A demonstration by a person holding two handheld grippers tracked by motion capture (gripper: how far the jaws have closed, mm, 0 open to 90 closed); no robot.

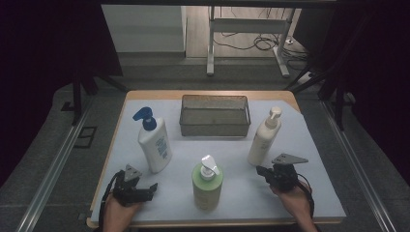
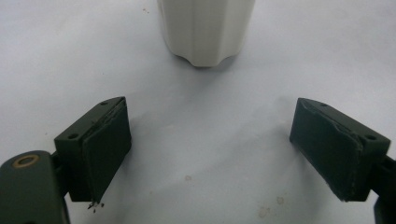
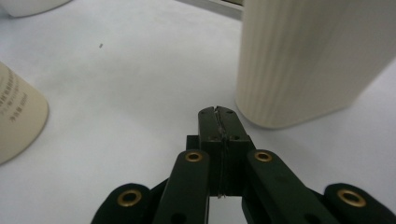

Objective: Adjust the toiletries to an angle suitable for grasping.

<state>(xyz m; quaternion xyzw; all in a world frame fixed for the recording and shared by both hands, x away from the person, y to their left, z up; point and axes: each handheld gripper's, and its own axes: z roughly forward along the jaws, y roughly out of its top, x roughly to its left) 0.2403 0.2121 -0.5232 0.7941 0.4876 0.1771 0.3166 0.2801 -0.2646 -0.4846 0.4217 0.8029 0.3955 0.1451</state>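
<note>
Three pump bottles stand on the white sheet: a white one with a blue pump [image 1: 153, 145], a green one with a white pump [image 1: 208, 186] and a cream one [image 1: 263, 140]. My left gripper [image 1: 153, 186] lies near the front left edge, open, with nothing between its fingers. In the left gripper view its jaws [image 2: 210, 135] stand wide apart and a white bottle's base [image 2: 205, 32] is just ahead. My right gripper [image 1: 259, 170] is low at the front right, shut and empty, just short of the cream bottle. The right gripper view has its tips [image 3: 218, 112] pressed together beside the cream bottle [image 3: 308, 60].
A grey metal mesh basket [image 1: 215, 126] stands at the back middle of the table. A printed bottle side [image 3: 18, 116] sits at the left edge of the right gripper view. Dark curtains flank the table, and a desk frame with cables stands beyond it.
</note>
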